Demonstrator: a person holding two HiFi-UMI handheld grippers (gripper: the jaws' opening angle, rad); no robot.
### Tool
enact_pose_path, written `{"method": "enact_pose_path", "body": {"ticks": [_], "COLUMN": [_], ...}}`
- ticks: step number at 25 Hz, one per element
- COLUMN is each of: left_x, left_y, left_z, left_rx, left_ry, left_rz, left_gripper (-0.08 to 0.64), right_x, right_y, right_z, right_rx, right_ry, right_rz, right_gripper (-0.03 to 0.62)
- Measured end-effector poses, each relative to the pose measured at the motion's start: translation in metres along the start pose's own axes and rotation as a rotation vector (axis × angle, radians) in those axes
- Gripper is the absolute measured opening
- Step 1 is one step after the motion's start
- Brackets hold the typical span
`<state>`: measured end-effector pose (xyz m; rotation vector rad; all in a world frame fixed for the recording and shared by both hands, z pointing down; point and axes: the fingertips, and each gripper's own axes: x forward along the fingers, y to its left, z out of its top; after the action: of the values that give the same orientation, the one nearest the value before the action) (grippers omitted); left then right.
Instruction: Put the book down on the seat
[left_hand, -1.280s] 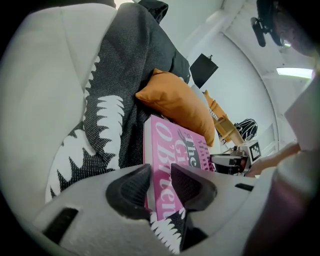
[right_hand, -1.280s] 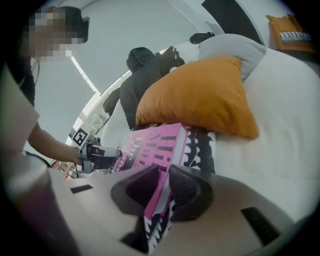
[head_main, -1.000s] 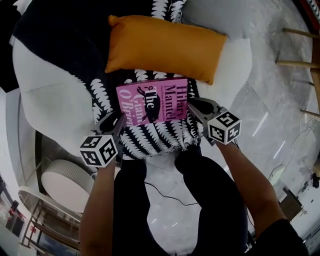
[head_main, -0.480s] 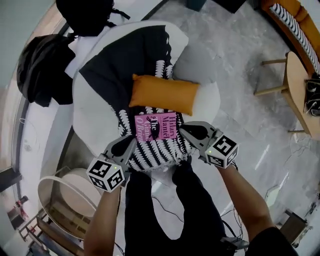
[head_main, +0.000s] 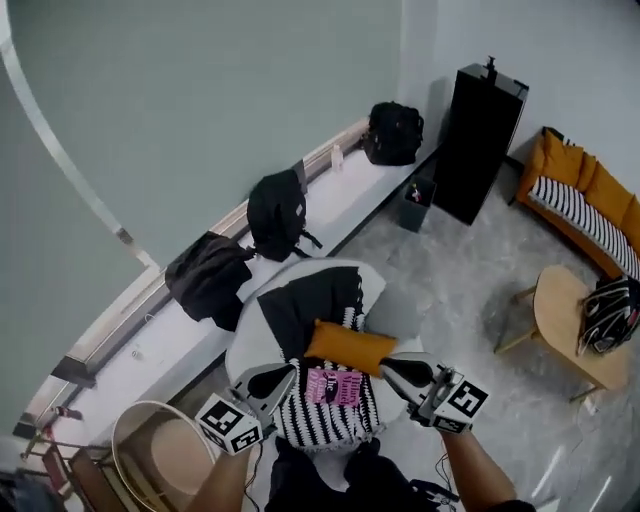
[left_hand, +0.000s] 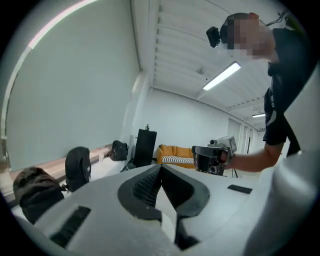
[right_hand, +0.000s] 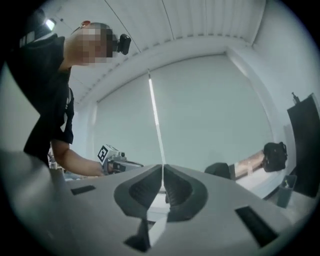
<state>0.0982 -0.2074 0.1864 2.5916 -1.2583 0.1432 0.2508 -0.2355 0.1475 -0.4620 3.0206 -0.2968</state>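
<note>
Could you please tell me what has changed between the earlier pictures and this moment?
The left gripper and right gripper rose well above the pink paperback book; their jaws have just been closing and are shut on nothing. The book stays flat on the black-and-white patterned throw, next to the orange cushion.

A pale green wall (head_main: 200, 100) is running behind a long white ledge (head_main: 345, 195), where three black bags (head_main: 276, 210) are sitting. A grey marbled floor (head_main: 470, 270) is spreading to a tall black cabinet (head_main: 480, 140) standing in the corner. An orange sofa (head_main: 590, 195) is lining the right wall, and a round wooden table (head_main: 560, 320) is standing near it. Overhead, a strip light (left_hand: 222, 76) is glowing on a white slatted ceiling (left_hand: 185, 40)
</note>
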Motion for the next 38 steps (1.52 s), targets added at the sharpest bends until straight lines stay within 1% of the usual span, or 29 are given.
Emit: {"method": "enact_pose_path", "body": {"ticks": [3,6,10,13,17,20,21,23,25,27,30,32,35,38], "left_x": [-0.018,-0.039,-0.065,-0.081,-0.112,-0.141,-0.151,-0.174,-0.196,-0.213,-0.235,-0.25,-0.266,-0.275], "left_y": [-0.035,-0.071,-0.112,-0.145,-0.194,-0.234,-0.246,-0.272,-0.296,-0.319,-0.354,-0.375,-0.4,-0.421], "left_z": [0.065,0.106,0.142,0.151,0.147,0.146,0.142,0.126,0.105,0.083,0.05,0.032,0.011,0.003], "left_rx": [0.096,0.162,0.179,0.19,0.214,0.233,0.233,0.225,0.21,0.188,0.135,0.095,0.054,0.032], "left_ry": [-0.084,-0.139,-0.226,-0.261,-0.277,-0.274,-0.273,-0.272,-0.265,-0.256,-0.256,-0.271,-0.263,-0.27], "left_rz": [0.017,0.035,0.033,0.012,-0.02,-0.058,-0.073,-0.096,-0.111,-0.129,-0.154,-0.165,-0.157,-0.123], "left_gripper": [0.023,0.023,0.023,0.023,0.023,0.023,0.023,0.023,0.023,0.023,0.024,0.025,0.024,0.025], "right_x": [-0.014,-0.028,-0.044,-0.062,-0.097,-0.124,-0.132,-0.149,-0.165,-0.181,-0.207,-0.227,-0.253,-0.271], "right_y": [0.034,0.065,0.09,0.11,0.157,0.199,0.212,0.238,0.262,0.283,0.309,0.324,0.346,0.363], "right_z": [0.059,0.093,0.12,0.129,0.131,0.146,0.145,0.126,0.104,0.087,0.063,0.051,0.044,0.041], "right_rx": [-0.078,-0.116,-0.139,-0.169,-0.192,-0.214,-0.21,-0.193,-0.189,-0.168,-0.105,-0.088,-0.059,-0.033], "right_ry": [-0.06,-0.098,-0.128,-0.14,-0.16,-0.24,-0.252,-0.214,-0.177,-0.162,-0.14,-0.118,-0.104,-0.105], "right_rz": [0.092,0.153,0.19,0.21,0.214,0.205,0.199,0.182,0.164,0.147,0.121,0.108,0.105,0.13], "right_gripper": [0.034,0.032,0.032,0.031,0.031,0.031,0.031,0.031,0.031,0.031,0.031,0.031,0.031,0.031]}}
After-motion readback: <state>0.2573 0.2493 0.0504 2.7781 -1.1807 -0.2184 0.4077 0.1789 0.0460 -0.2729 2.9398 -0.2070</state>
